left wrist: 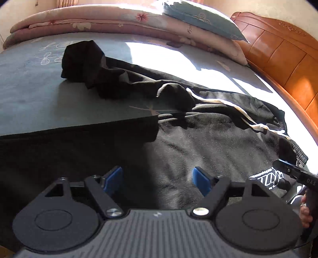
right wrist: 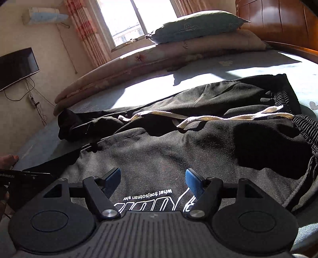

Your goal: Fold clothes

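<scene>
Sunlit bedroom, and a bed (left wrist: 29, 95) in a grey-blue sheet carries everything. Nearest, the left gripper (left wrist: 157, 178) hovers with fingers spread wide, nothing between them; the right gripper (right wrist: 153, 179) does the same above white lettering (right wrist: 147, 193). Under both lie the black trousers (left wrist: 208, 142), one garment, spread across the bed, two pale drawstrings (right wrist: 228, 118) trailing from the ribbed waistband (right wrist: 306, 127). Farther back: one rolled floral quilt (left wrist: 89, 21), one blue pillow (right wrist: 194, 25) on top, a wooden headboard (left wrist: 278, 51), one window (right wrist: 135, 17), one wall television (right wrist: 15, 67).
</scene>
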The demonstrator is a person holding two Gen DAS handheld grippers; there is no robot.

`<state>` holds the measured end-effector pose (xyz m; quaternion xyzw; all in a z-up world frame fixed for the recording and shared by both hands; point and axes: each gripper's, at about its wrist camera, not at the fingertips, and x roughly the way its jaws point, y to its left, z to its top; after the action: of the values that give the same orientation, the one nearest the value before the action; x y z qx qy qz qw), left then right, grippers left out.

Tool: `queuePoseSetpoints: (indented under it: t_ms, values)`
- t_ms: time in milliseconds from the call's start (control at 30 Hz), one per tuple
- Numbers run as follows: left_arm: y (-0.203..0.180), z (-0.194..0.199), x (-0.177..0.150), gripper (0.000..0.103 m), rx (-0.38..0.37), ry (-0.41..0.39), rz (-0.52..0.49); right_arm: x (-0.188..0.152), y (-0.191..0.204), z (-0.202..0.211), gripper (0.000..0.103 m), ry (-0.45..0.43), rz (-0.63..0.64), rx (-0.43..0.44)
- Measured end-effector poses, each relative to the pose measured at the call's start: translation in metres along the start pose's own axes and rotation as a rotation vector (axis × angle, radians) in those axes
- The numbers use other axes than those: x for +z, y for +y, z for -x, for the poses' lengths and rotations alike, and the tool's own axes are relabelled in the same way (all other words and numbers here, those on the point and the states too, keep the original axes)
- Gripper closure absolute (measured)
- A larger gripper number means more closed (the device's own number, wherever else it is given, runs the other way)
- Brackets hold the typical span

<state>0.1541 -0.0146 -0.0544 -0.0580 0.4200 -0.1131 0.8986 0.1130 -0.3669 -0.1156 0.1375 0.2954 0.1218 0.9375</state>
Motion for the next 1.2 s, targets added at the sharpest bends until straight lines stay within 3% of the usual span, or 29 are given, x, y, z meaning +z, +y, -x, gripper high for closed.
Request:
queuePoseSetpoints:
  t_ms: [67, 133, 233, 300, 500, 667, 767, 900, 1000, 1100, 1200]
  values:
    - [0.033, 0.013, 0.002, 0.024, 0.094, 0.005, 0.075, -0.008, -0.002, -0.003, 0.026, -0.004, 0.006, 0.002]
    - [0.065, 0.023, -0.001, 0.024, 0.131, 0.037, 0.168, -0.012, -0.003, -0.004, 0.026, 0.000, 0.006, 0.005]
    - [0.099, 0.032, -0.010, 0.024, 0.098, 0.097, 0.328, -0.014, -0.005, -0.005, 0.022, 0.006, -0.001, 0.016]
    - [0.104, 0.036, -0.019, 0.024, 0.059, 0.118, 0.378, -0.014, -0.007, -0.006, 0.022, 0.012, -0.014, 0.018]
    - [0.082, 0.028, -0.031, 0.024, -0.038, 0.139, 0.285, -0.013, -0.016, -0.005, 0.022, -0.002, -0.071, 0.045]
    - [0.093, 0.027, -0.048, 0.023, 0.040, 0.159, 0.315, -0.014, -0.018, -0.002, 0.022, -0.015, -0.087, 0.044]
    - [0.100, 0.035, -0.051, 0.023, 0.135, 0.199, 0.306, -0.015, -0.018, -0.001, 0.022, -0.016, -0.091, 0.048]
    - [0.097, 0.043, -0.038, 0.025, 0.157, 0.160, 0.271, -0.015, -0.019, 0.000, 0.022, -0.017, -0.096, 0.053]
    - [0.077, 0.039, -0.013, 0.022, 0.123, 0.115, 0.209, -0.016, -0.019, 0.000, 0.022, -0.018, -0.099, 0.057]
    - [0.046, 0.015, 0.014, 0.022, 0.109, 0.097, 0.110, -0.016, -0.019, 0.000, 0.022, -0.018, -0.100, 0.055]
    - [0.011, -0.012, 0.030, 0.022, 0.140, 0.102, 0.011, -0.016, -0.018, 0.000, 0.022, -0.018, -0.100, 0.052]
